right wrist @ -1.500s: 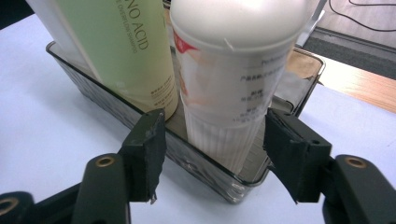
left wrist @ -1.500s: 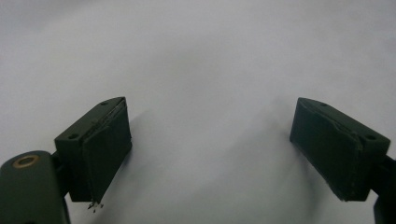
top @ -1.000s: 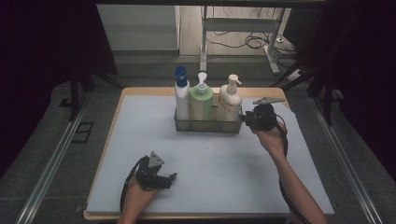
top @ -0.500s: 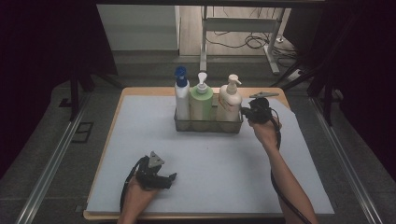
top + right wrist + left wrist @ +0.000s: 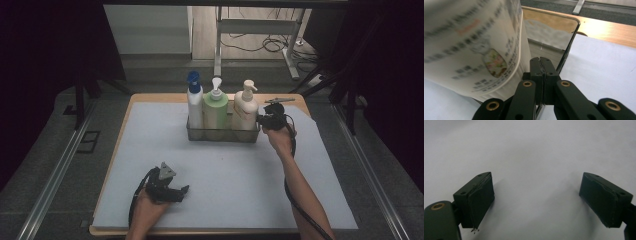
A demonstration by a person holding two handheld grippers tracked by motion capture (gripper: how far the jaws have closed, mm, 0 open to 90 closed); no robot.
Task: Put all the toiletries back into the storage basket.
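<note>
Since a second ago our right tool [image 5: 264,120] has moved left to the clear rectangular caddy [image 5: 564,37] holding three pump bottles on the tabletop [image 5: 220,175], jaws pinched on its rim. Our left tool [image 5: 536,202] rests wide apart, empty.

The high view looks forward and down over the tabletop [image 5: 150,150]. The left gripper [image 5: 536,200] view faces bare tabletop from close above. The right gripper [image 5: 541,67] view sits very near the cream bottle [image 5: 471,42], shared with the high view.
</note>
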